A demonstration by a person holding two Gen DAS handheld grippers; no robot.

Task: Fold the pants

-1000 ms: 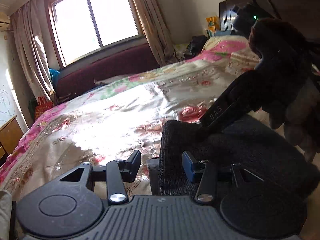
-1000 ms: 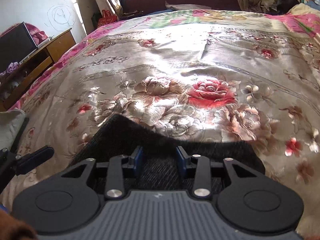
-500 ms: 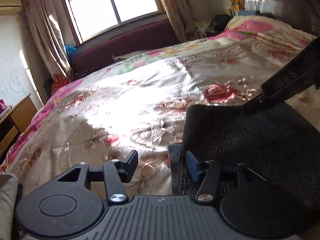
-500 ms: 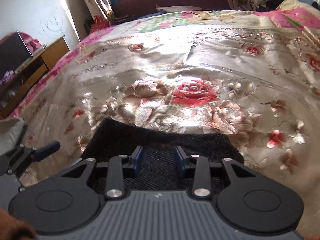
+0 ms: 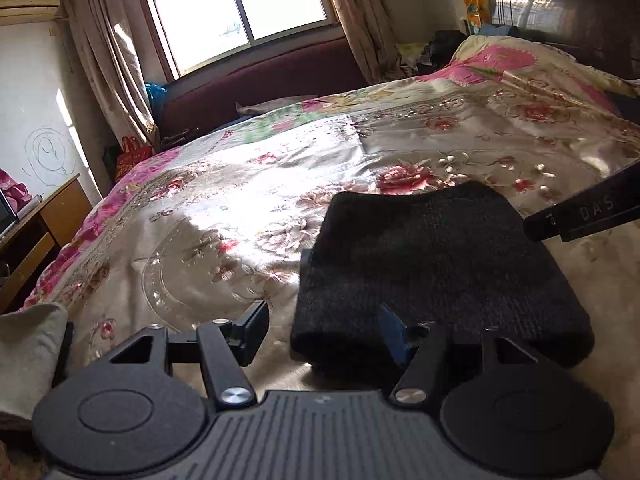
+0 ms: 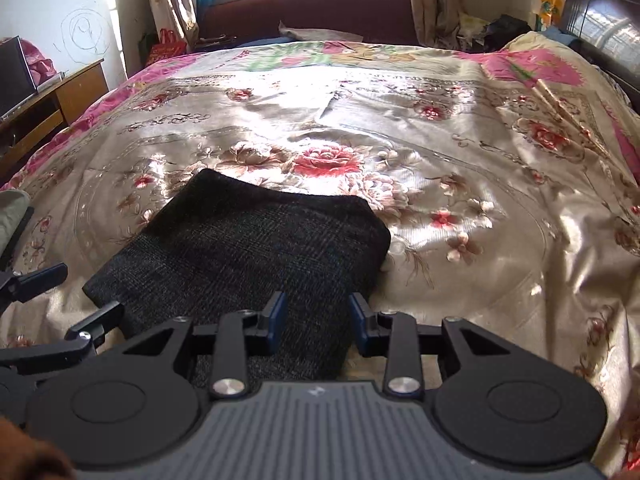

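Note:
The dark grey pants (image 5: pixel 436 264) lie folded into a compact rectangle on the floral bedspread (image 5: pixel 248 184); they also show in the right wrist view (image 6: pixel 256 252). My left gripper (image 5: pixel 324 332) is open and empty, hovering over the bundle's near left corner. My right gripper (image 6: pixel 316 324) is open and empty above the bundle's near right edge. The right gripper's arm (image 5: pixel 588 216) reaches in from the right in the left wrist view. The left gripper's fingers (image 6: pixel 40 280) show at the left edge of the right wrist view.
The bedspread (image 6: pixel 460 160) stretches far ahead to a dark red sofa (image 6: pixel 308 16) under the window. A wooden desk (image 6: pixel 48 100) stands left of the bed. A dark headboard (image 5: pixel 560 12) is at the right. Grey cloth (image 5: pixel 28 356) lies near left.
Both grippers have drawn back and risen from the pants. The right gripper's jaws have opened wider. The folded bundle now shows whole and lies flat on the bed.

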